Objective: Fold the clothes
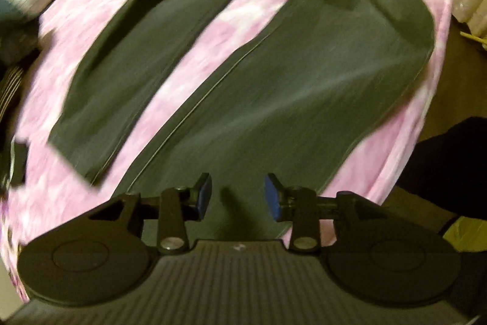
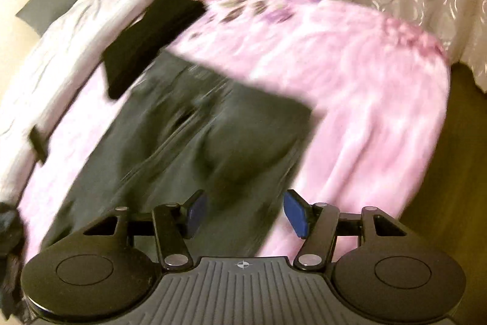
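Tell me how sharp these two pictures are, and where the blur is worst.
Left wrist view: dark trousers and pink bedspread streaked by motion blur; left gripper sharp, open. Right wrist view: heavier smear across the trousers; right gripper crisp, open. Fisheye bends both.

Motion blur is smearing both views. In the left wrist view the dark trousers [image 1: 274, 87] are streaking, and the near end of one leg is lying hidden behind the left gripper [image 1: 237, 197]. The pink bedspread [image 1: 194, 66] is running off the left edge, its pattern unreadable. In the right wrist view the trousers' [image 2: 213, 136] folds are blurring into streaks, the folded black garment [image 2: 152, 44] is showing no detail, and a dark heap [image 2: 10, 258] is being cut off by the left edge.
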A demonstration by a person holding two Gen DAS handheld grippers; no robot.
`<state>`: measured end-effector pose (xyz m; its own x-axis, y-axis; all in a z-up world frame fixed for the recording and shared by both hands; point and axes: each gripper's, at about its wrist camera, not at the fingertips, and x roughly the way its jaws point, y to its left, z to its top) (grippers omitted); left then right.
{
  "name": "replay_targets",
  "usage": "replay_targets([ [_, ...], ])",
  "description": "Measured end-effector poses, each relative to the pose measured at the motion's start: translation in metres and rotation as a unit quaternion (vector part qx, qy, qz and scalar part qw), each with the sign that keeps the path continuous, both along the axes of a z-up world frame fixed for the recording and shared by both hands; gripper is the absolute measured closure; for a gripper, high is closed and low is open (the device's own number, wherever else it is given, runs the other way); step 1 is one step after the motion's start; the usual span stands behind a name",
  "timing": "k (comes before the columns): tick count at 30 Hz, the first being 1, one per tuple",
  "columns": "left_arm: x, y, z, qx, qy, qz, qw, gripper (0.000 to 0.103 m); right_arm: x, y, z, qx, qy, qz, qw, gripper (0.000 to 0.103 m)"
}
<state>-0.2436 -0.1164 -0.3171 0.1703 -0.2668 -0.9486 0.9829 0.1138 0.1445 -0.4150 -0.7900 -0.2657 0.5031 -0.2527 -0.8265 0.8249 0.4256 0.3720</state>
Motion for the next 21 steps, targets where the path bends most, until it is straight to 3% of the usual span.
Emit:
replay_targets([
  [5, -0.029, -0.074, 0.005, 0.015, 0.005, -0.024, 0.9996, 0.064, -0.008, -0.079, -0.043, 0.017, -0.012, 0.006, 1.0, 0.05],
  [8, -0.042, -0.114, 0.009, 0.016, 0.01, -0.042, 0.9989, 0.06, -0.002, -0.094, -0.054, 0.006, -0.027, 0.044, 0.999, 0.05],
  [9, -0.047, -0.127, 0.01, 0.017, 0.01, -0.051, 0.9985, 0.059, 0.002, -0.093, -0.054, 0.001, -0.028, 0.056, 0.998, 0.054],
  [10, -0.051, -0.137, 0.011, 0.017, 0.009, -0.059, 0.998, 0.059, 0.003, -0.093, -0.054, 0.001, -0.029, 0.064, 0.998, 0.069],
  [11, -0.055, -0.146, 0.012, 0.017, 0.007, -0.067, 0.9976, 0.059, 0.0, -0.093, -0.048, -0.002, -0.027, 0.069, 0.997, 0.081],
  [12, -0.059, -0.155, 0.013, 0.017, 0.006, -0.074, 0.9971, 0.058, -0.003, -0.094, -0.042, -0.005, -0.024, 0.073, 0.997, 0.086],
  [16, -0.061, -0.171, 0.017, 0.018, 0.002, -0.083, 0.9964, 0.058, -0.016, -0.096, -0.017, -0.016, -0.015, 0.092, 0.996, 0.088],
  [18, -0.062, -0.174, 0.018, 0.018, -0.001, -0.08, 0.9966, 0.058, -0.034, -0.098, 0.009, -0.032, -0.016, 0.081, 0.996, 0.088],
  [21, -0.06, -0.163, 0.018, 0.021, 0.0, -0.063, 0.9978, 0.057, -0.06, -0.097, 0.017, -0.036, 0.015, 0.058, 0.998, 0.088],
])
